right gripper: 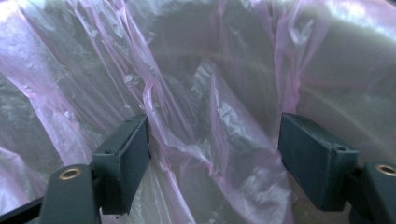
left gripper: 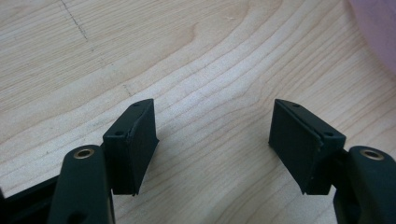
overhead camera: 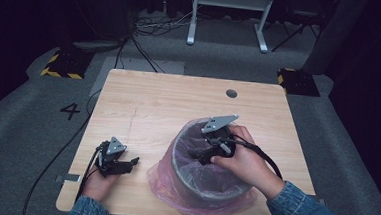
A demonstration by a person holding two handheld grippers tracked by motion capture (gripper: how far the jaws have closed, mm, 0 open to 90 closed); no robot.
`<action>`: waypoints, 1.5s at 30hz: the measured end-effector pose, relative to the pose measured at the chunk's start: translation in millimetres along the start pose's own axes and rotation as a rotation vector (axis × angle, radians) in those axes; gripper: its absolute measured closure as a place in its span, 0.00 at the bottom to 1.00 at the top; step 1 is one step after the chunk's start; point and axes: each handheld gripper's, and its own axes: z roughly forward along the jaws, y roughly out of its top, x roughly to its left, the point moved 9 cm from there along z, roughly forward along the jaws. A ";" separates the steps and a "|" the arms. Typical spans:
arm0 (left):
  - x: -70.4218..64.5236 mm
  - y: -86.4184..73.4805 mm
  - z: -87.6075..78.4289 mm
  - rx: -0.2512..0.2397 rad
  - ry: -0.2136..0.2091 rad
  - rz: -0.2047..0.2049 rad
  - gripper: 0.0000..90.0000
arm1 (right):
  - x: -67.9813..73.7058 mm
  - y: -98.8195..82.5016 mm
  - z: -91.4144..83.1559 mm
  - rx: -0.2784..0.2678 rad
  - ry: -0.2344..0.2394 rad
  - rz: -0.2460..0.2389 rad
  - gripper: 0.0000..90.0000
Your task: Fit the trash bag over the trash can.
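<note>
A round grey bin [overhead camera: 212,193] lined with a thin pink plastic bag [overhead camera: 160,175] stands on the front right of the wooden table [overhead camera: 169,101]. My right gripper [overhead camera: 199,157] reaches down into the bin's mouth, and a hand holds it from the right. In the right gripper view its jaws [right gripper: 215,163] stand open, with crumpled folds of the bag [right gripper: 210,93] between and behind them; one fold lies against the left pad [right gripper: 128,158]. My left gripper [overhead camera: 134,160] rests low at the table's front left, open over bare wood [left gripper: 212,144], with an edge of the bag [left gripper: 380,32] off to its right.
A small dark round hole [overhead camera: 231,93] sits near the table's far edge. Beyond the table, a white frame [overhead camera: 229,19] stands on the grey floor with cables [overhead camera: 143,34] around it, and yellow-and-black striped bases [overhead camera: 63,64] stand at both sides.
</note>
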 end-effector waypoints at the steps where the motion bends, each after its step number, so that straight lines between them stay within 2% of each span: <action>1: 0.0 0.0 0.0 0.000 0.000 0.000 0.35 | -0.9 -2.4 1.7 0.014 -0.001 0.000 0.28; 4: -0.1 0.0 0.0 0.000 0.000 0.000 0.35 | -0.9 -8.2 5.9 0.052 0.007 0.006 0.27; 10: -0.1 0.1 0.1 0.000 0.000 -0.001 0.35 | -1.0 -21.4 20.2 0.140 0.027 -0.015 0.26; 12: -0.1 0.1 0.1 0.000 0.000 -0.001 0.35 | -1.6 -25.7 25.2 0.171 0.032 -0.002 0.25; 15: -0.1 0.1 0.1 0.000 0.000 -0.001 0.35 | -3.4 -29.7 32.1 0.205 0.026 -0.011 0.23; 19: -0.1 0.1 0.1 0.000 0.000 -0.001 0.35 | 0.0 -34.5 39.4 0.252 0.046 -0.030 0.19; 25: 0.1 0.2 0.2 -0.001 0.001 0.001 0.35 | 7.5 -47.8 47.9 0.342 0.087 -0.059 0.19; 28: 0.1 0.2 0.2 0.000 0.001 0.001 0.35 | 10.5 -50.5 48.3 0.357 0.097 -0.043 0.21; 31: 0.1 0.2 0.2 0.000 0.002 0.001 0.35 | 10.5 -44.7 42.3 0.323 0.098 -0.044 0.26; 37: 0.1 0.4 0.4 0.000 0.002 0.002 0.35 | 9.7 -17.9 12.6 0.167 0.091 -0.032 0.27; 40: 0.1 0.4 0.4 0.000 0.003 0.001 0.35 | 7.5 -7.5 -3.2 0.098 0.080 -0.038 0.27; 45: -0.2 0.4 0.4 0.000 0.003 -0.002 0.35 | 8.1 7.2 -25.3 -0.036 0.083 -0.018 0.27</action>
